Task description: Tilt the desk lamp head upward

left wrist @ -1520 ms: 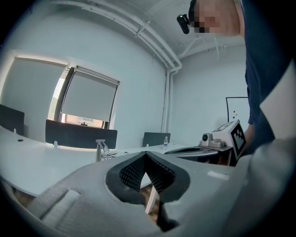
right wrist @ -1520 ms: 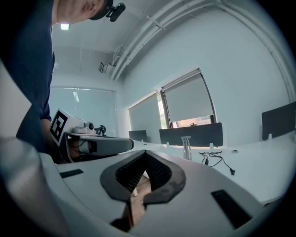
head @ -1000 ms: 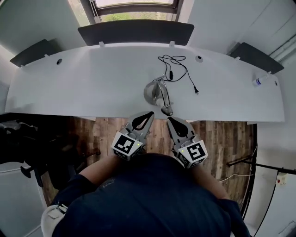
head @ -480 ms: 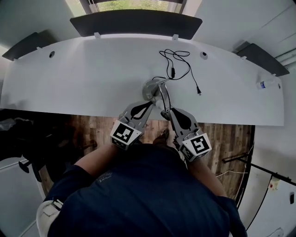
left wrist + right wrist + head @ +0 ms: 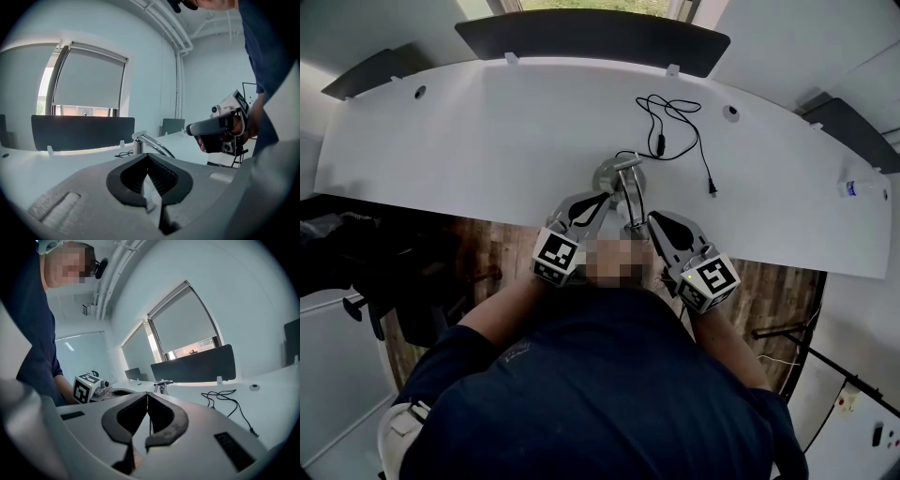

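Observation:
A silver desk lamp (image 5: 625, 186) stands near the front edge of the white desk (image 5: 487, 131), on a round base, its thin arm reaching toward me. Its head at the near end is mostly hidden. My left gripper (image 5: 607, 198) is shut and empty, its tip just left of the lamp arm. My right gripper (image 5: 653, 218) is also shut and empty, close to the right of the arm's near end. The left gripper view shows the lamp arm (image 5: 151, 143) beyond its closed jaws, with the right gripper (image 5: 219, 127) to the right. In the right gripper view the lamp (image 5: 162, 385) stands ahead.
The lamp's black cable (image 5: 678, 124) lies coiled behind it, the plug end trailing right. A small bottle (image 5: 862, 187) lies at the desk's far right. Dark screens (image 5: 591, 34) line the back edge. Wooden floor shows below the front edge.
Both grippers have moved forward from over the floor to either side of the lamp arm at the desk edge. Their jaws have stayed shut.

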